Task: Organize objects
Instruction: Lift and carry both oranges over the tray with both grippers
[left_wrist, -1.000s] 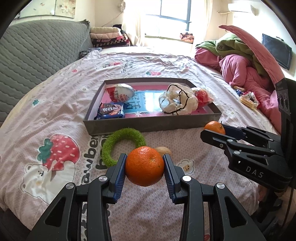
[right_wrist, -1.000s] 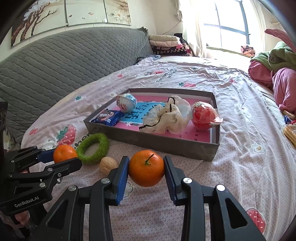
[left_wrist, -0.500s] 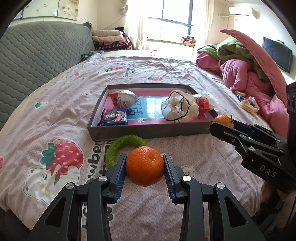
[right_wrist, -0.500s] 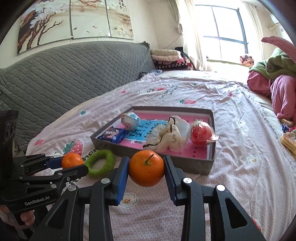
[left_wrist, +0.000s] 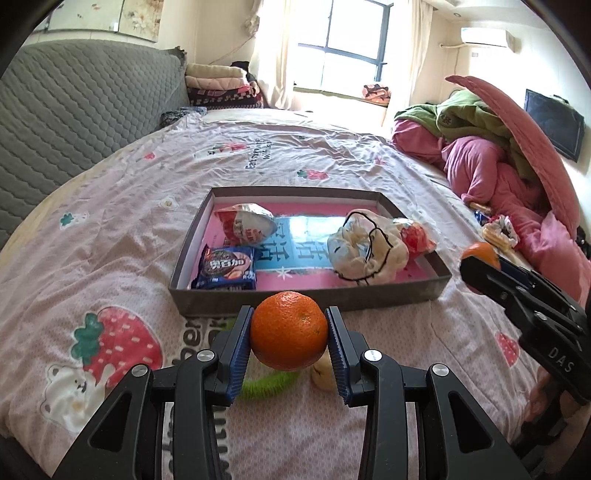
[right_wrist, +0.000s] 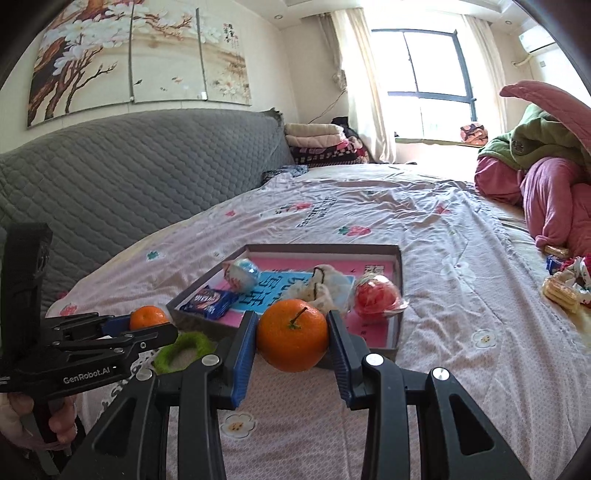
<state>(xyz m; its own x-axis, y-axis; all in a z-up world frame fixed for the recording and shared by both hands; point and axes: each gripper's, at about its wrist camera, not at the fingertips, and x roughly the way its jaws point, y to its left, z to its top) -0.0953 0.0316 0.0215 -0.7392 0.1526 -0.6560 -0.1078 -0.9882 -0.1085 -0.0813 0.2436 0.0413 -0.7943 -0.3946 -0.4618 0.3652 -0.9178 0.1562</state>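
The tray (left_wrist: 306, 297) lay mid-bed on the bed (left_wrist: 110, 229), holding snack packets and a bag. The left gripper (left_wrist: 290, 332) clamped one orange (left_wrist: 289, 330) above the bed's near edge; the right gripper (right_wrist: 291, 341) clamped another orange (right_wrist: 292, 340) beside it.
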